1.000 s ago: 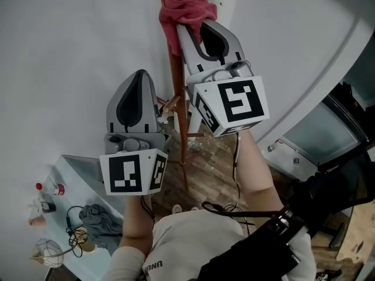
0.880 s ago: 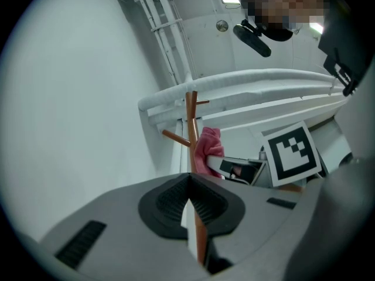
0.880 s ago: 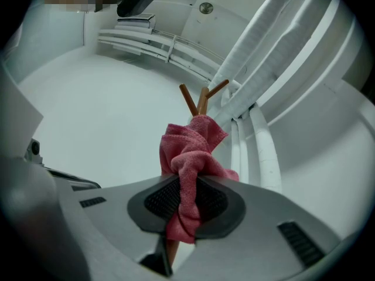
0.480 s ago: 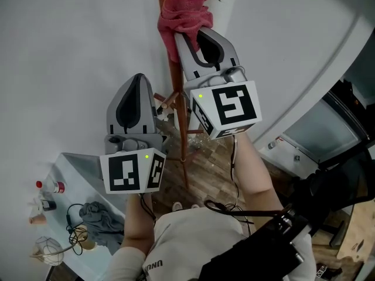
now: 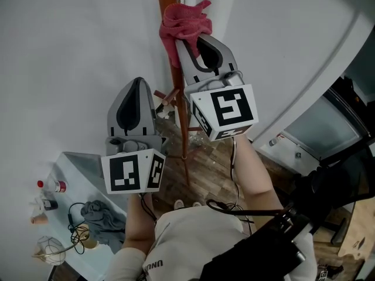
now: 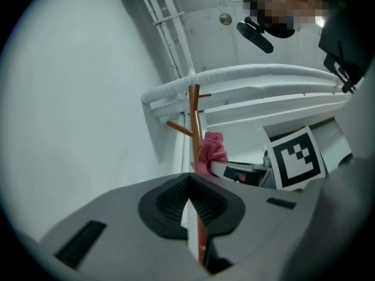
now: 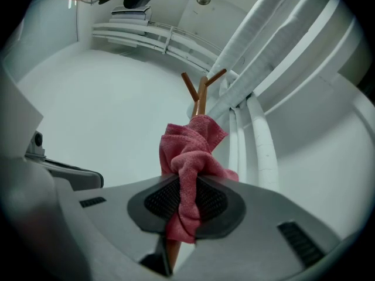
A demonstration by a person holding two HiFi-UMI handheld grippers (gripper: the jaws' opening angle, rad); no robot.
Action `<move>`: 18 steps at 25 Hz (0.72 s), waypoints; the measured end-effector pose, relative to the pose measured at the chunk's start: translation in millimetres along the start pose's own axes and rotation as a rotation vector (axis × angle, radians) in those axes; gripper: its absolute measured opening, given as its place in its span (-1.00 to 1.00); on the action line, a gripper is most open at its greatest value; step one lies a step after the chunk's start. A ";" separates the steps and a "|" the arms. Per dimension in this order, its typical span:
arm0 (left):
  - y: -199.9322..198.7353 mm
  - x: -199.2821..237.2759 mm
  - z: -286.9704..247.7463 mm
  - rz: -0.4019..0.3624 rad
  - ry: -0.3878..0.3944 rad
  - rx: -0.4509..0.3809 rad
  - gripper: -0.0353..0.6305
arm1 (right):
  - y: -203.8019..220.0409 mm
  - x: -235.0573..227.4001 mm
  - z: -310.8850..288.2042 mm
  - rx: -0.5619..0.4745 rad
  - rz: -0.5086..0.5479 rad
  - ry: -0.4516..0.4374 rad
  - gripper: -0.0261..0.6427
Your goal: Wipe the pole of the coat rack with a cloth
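The brown wooden pole [image 5: 177, 92] of the coat rack runs down the middle of the head view. A pink cloth [image 5: 184, 22] is pressed against it near the top, with my right gripper [image 5: 196, 40] shut on it. In the right gripper view the cloth [image 7: 187, 157] bunches between the black pads, and the pole [image 7: 201, 101] rises behind it. My left gripper [image 5: 136, 82] hangs lower and left of the pole, jaws shut on nothing. In the left gripper view the pole [image 6: 195, 127] and the cloth [image 6: 211, 151] show beyond its tips [image 6: 188, 180].
Short pegs [image 5: 166, 96] stick out from the pole at the height of the left gripper. A pale table [image 5: 76, 168] at lower left holds small bottles, cables and a grey rag. White pipes [image 7: 258, 139] run along the wall behind the rack. Wooden floor [image 5: 205, 168] lies below.
My right gripper has slid a little down along the pole with the pink cloth. The left gripper has barely moved.
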State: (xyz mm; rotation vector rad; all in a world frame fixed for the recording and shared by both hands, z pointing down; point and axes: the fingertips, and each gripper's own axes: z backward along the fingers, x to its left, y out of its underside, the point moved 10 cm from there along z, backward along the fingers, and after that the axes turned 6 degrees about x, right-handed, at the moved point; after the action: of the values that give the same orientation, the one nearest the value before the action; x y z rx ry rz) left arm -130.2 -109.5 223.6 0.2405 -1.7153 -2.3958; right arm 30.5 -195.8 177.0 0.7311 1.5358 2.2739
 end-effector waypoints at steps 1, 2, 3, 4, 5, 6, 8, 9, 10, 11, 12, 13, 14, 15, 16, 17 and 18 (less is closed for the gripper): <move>0.6 0.1 0.4 0.002 0.000 0.004 -0.88 | 1.2 0.1 0.7 0.003 -0.002 0.001 -0.72; 1.3 0.1 0.7 0.003 0.000 0.007 -0.88 | 2.5 0.0 1.4 0.007 -0.004 0.002 -0.72; 2.2 0.0 0.9 0.004 0.000 0.010 -0.88 | 3.8 0.0 2.0 0.010 -0.006 0.002 -0.72; 3.0 -0.1 1.1 0.004 0.000 0.014 -0.88 | 5.4 0.0 2.5 0.014 -0.008 0.002 -0.72; 3.9 0.0 1.4 0.005 0.000 0.017 -0.88 | 7.1 0.3 2.8 0.019 -0.009 0.002 -0.72; 4.7 0.0 1.6 0.006 0.001 0.020 -0.88 | 9.1 0.7 3.1 0.025 -0.010 0.002 -0.72; 6.0 -0.1 1.7 0.007 0.002 0.027 -0.88 | 13.0 1.3 3.8 0.037 -0.012 0.003 -0.72; 6.7 -0.3 1.8 0.007 0.002 0.029 -0.88 | 14.9 1.5 4.2 0.043 -0.011 0.004 -0.72; 7.3 -0.6 1.8 0.007 0.003 0.031 -0.88 | 16.8 1.6 4.6 0.048 -0.009 0.006 -0.72; 7.9 -1.1 2.1 0.008 0.003 0.034 -0.88 | 18.6 1.8 5.2 0.053 -0.008 0.008 -0.72; 8.4 -1.8 2.7 0.009 0.004 0.036 -0.88 | 20.4 2.1 6.1 0.058 -0.008 0.008 -0.72; 8.8 -2.6 3.5 0.010 0.005 0.039 -0.88 | 21.9 2.4 7.3 0.063 -0.010 0.009 -0.72; 9.2 -3.3 4.5 0.010 0.005 0.042 -0.88 | 23.3 2.9 8.5 0.068 -0.013 0.008 -0.72; 9.5 -3.7 5.3 0.011 0.005 0.045 -0.88 | 24.6 3.3 9.4 0.071 -0.016 0.008 -0.72; 9.9 -3.7 5.9 0.012 0.005 0.047 -0.88 | 25.8 3.6 9.9 0.074 -0.018 0.009 -0.72; 10.4 -3.6 6.1 0.013 0.004 0.050 -0.88 | 27.0 3.6 10.1 0.077 -0.021 0.009 -0.72; 11.1 -3.4 6.4 0.015 0.002 0.053 -0.88 | 28.3 3.5 10.3 0.081 -0.023 0.010 -0.72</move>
State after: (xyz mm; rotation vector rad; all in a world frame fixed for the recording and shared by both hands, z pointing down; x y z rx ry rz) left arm -127.9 -106.3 236.2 0.2370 -1.7746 -2.3412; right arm 34.3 -196.9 207.0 0.7210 1.6400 2.2136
